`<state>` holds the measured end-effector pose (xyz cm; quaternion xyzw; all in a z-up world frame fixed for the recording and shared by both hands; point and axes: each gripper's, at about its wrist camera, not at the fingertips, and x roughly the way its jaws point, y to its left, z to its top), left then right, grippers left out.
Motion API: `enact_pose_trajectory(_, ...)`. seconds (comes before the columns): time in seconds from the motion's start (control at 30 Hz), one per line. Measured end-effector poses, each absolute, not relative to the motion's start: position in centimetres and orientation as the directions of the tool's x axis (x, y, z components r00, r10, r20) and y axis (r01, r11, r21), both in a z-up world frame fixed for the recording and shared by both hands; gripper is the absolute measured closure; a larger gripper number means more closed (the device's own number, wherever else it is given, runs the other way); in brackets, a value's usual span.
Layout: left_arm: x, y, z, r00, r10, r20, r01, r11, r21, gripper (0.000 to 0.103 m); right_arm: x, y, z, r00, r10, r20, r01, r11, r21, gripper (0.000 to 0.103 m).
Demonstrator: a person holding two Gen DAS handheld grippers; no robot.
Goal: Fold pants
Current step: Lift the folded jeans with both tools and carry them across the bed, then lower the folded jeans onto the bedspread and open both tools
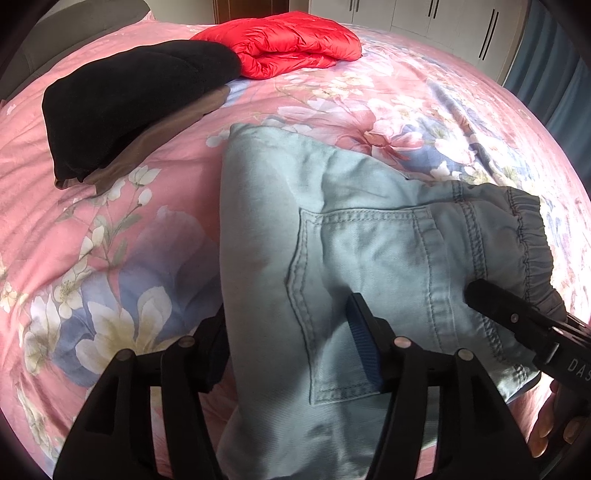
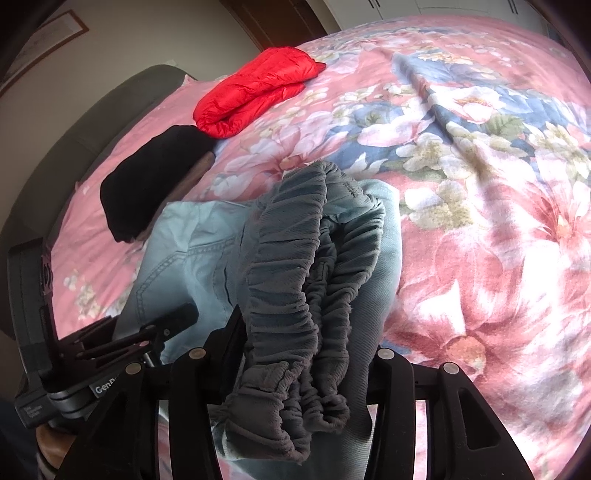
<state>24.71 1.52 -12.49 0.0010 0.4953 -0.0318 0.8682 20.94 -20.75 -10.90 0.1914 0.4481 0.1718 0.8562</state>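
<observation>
1. Left gripper [image 1: 291, 343]: jaws spread, straddling the edge of the pants [image 1: 332, 258] without pinching.
2. Right gripper [image 2: 306, 354]: jaws either side of the bunched waistband [image 2: 295, 258]; grip cannot be told.
3. Pants lie folded on the flowered bedspread [image 1: 110, 240].
4. Black garment [image 1: 129, 107] and red jacket [image 1: 288, 42] lie beyond.

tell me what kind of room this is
Most likely a bedroom: the light blue pants lie on a bed with a pink floral quilt, a padded headboard behind, and white wardrobe doors beyond.
</observation>
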Motion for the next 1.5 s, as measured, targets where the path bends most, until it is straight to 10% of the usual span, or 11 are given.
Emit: enact_pose_trajectory(1.5,19.9,4.1,-11.7,0.519,-0.012,-0.855,0.023,1.0,0.001,0.027,17.0,-22.0,-9.9,0.566,0.339,-0.751,-0.069,0.928,0.367,0.044)
